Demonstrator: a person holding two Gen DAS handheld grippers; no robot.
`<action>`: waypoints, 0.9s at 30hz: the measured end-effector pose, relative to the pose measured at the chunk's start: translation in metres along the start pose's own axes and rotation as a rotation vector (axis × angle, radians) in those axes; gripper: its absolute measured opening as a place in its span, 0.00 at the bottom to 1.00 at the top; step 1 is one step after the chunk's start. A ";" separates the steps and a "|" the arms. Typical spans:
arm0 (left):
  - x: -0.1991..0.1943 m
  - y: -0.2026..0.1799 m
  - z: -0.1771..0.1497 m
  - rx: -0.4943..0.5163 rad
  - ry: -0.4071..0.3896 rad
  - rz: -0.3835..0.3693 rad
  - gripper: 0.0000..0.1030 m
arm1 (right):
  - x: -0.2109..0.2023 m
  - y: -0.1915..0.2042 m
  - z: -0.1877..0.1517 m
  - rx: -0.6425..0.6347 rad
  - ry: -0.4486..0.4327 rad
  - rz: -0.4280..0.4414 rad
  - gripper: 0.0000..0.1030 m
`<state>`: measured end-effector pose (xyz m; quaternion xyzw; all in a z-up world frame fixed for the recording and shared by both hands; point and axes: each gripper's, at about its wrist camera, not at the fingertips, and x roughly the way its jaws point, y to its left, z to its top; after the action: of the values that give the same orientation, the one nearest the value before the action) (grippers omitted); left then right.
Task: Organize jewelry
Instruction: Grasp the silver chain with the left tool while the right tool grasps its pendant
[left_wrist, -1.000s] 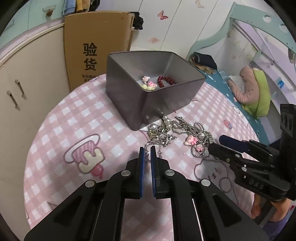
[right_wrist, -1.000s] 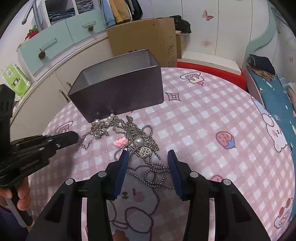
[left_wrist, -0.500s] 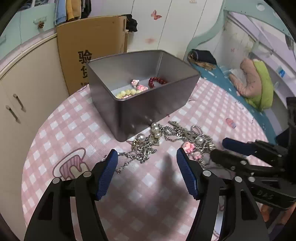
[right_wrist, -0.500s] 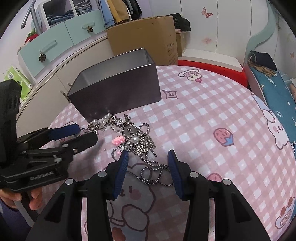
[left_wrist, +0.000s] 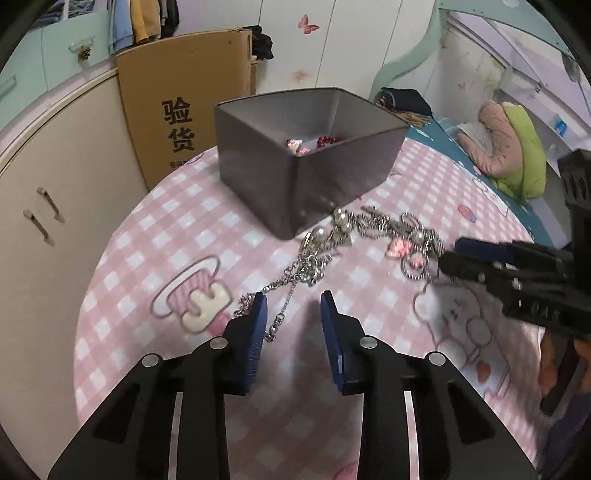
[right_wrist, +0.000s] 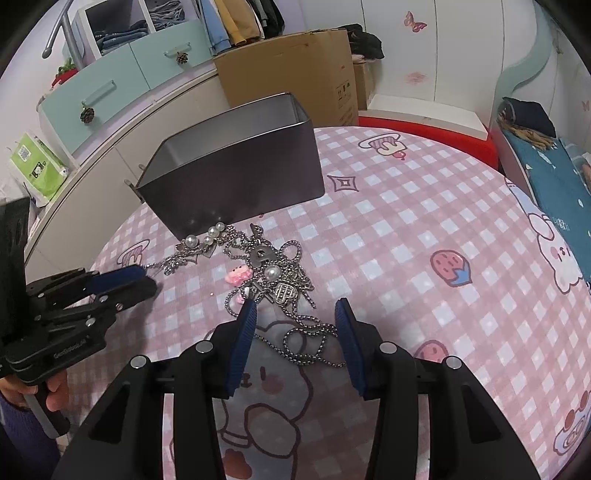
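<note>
1. The left hand-held gripper (left_wrist: 291, 306) hangs low over the pink checked worktop (left_wrist: 155, 236); its jaws are closing, the blue pads still apart, with the loose end of a silver chain (left_wrist: 291, 284) lying between them but not pinched.
2. The right hand-held gripper (right_wrist: 295, 314) stands about half open over a dark ball chain (right_wrist: 306, 343); its pads touch nothing, and the chain lies slack on the cloth between them.
3. The tangled jewelry pile (right_wrist: 258, 258), made of pearls, chains, a pink charm and a square silver pendant, lies on the worktop just in front of the grey metal tin (right_wrist: 236, 173); the pearls nearly touch its wall.
4. Inside the tin, the left wrist view shows red beads (left_wrist: 328, 139) and a small pink piece (left_wrist: 295, 144) on the bottom.
5. A cardboard box (left_wrist: 184, 103) stands behind the tin.
</note>
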<state>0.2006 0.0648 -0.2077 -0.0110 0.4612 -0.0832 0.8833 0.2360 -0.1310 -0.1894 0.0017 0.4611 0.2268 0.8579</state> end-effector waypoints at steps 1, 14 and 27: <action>-0.001 0.000 -0.002 0.006 0.004 0.007 0.29 | 0.000 0.000 0.000 0.001 -0.001 -0.001 0.42; 0.010 -0.004 0.014 0.070 -0.003 0.007 0.24 | 0.000 0.002 -0.001 0.004 0.000 0.005 0.43; 0.021 -0.020 0.022 0.182 0.013 0.050 0.24 | 0.000 0.002 -0.001 0.012 0.003 0.013 0.43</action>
<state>0.2276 0.0406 -0.2100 0.0813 0.4574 -0.1029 0.8795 0.2348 -0.1297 -0.1893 0.0096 0.4636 0.2296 0.8557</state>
